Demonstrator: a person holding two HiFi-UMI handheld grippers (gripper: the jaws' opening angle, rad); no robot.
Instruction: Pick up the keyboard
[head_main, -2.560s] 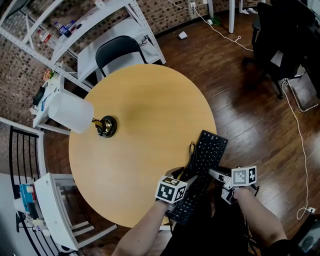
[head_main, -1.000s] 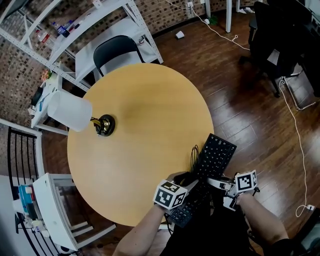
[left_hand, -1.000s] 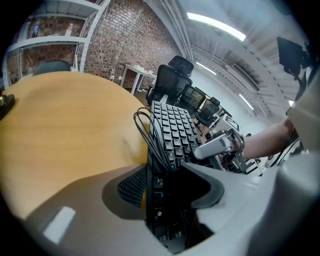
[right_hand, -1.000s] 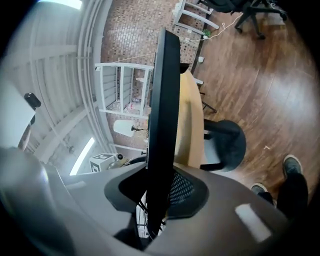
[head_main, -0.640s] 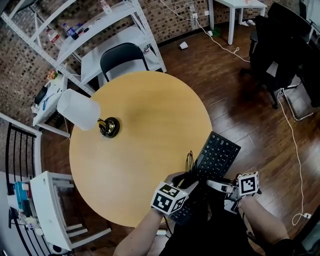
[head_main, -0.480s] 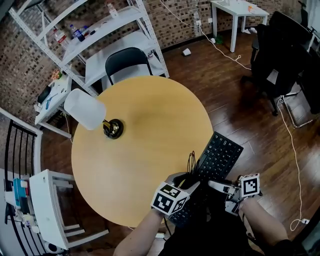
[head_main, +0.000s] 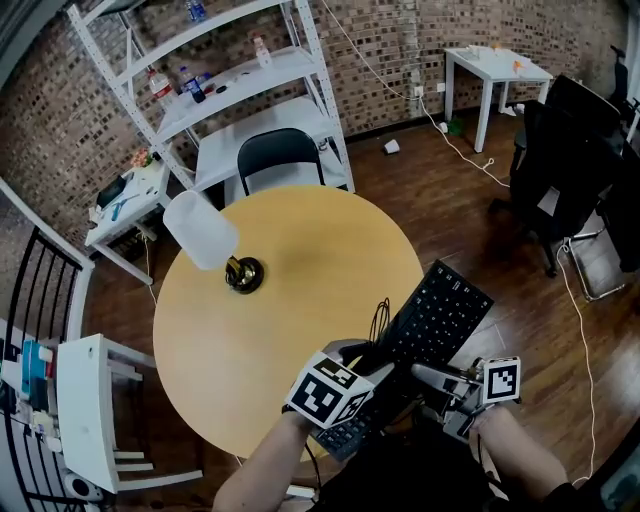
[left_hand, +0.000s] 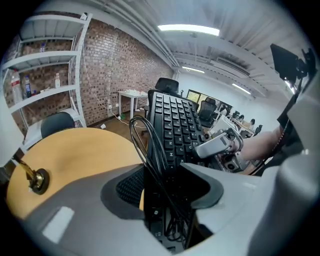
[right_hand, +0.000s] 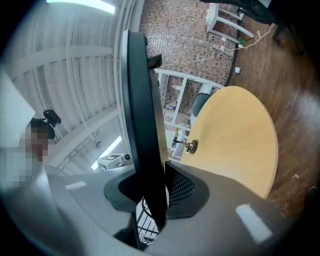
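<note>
The black keyboard (head_main: 432, 322) hangs in the air off the near right edge of the round wooden table (head_main: 290, 300), held by both grippers at its near end. My left gripper (head_main: 372, 368) is shut on the keyboard's left edge, and the black cable (left_hand: 148, 145) is bunched between its jaws too. My right gripper (head_main: 424, 376) is shut on the opposite edge. In the left gripper view the keyboard (left_hand: 175, 122) rises away from my left gripper (left_hand: 167, 200). The right gripper view shows the keyboard (right_hand: 142, 120) edge-on in my right gripper (right_hand: 152, 200).
A lamp with a white shade (head_main: 203, 232) and a brass base (head_main: 244, 274) stands on the table's left. Behind the table are a black chair (head_main: 283, 155) and white shelves (head_main: 220, 70). Dark office chairs (head_main: 580, 150) stand at the right, on wooden floor.
Both grippers have risen with the keyboard, lifting it off the table's edge. The head view has tilted up, so more of the room shows.
</note>
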